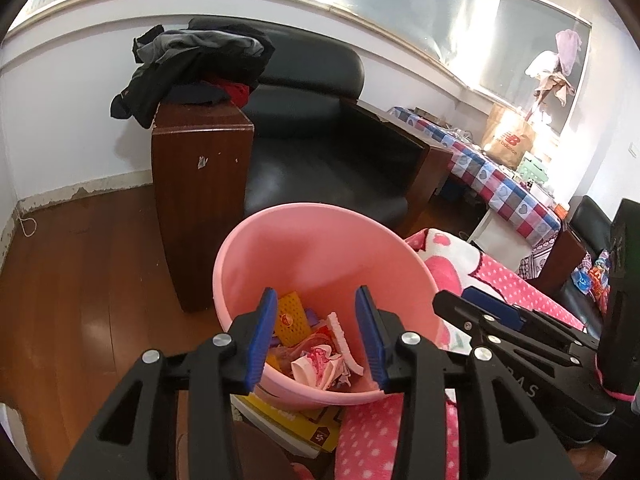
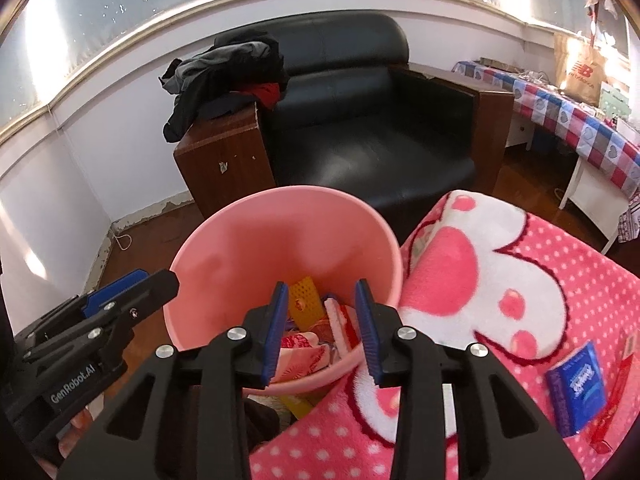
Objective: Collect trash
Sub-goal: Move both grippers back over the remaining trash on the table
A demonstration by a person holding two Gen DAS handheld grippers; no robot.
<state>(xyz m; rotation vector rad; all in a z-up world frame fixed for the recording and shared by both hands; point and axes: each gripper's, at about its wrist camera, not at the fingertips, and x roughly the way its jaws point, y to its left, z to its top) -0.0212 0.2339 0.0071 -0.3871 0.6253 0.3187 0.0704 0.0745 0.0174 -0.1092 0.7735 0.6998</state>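
Left wrist view: the left hand-held gripper is held wide open and empty above a smooth, round pink plastic bin. Crumpled wrappers are seen at its bottom. The right hand-held gripper is likewise open and empty. A fluffy dotted blanket lies beside the bin.
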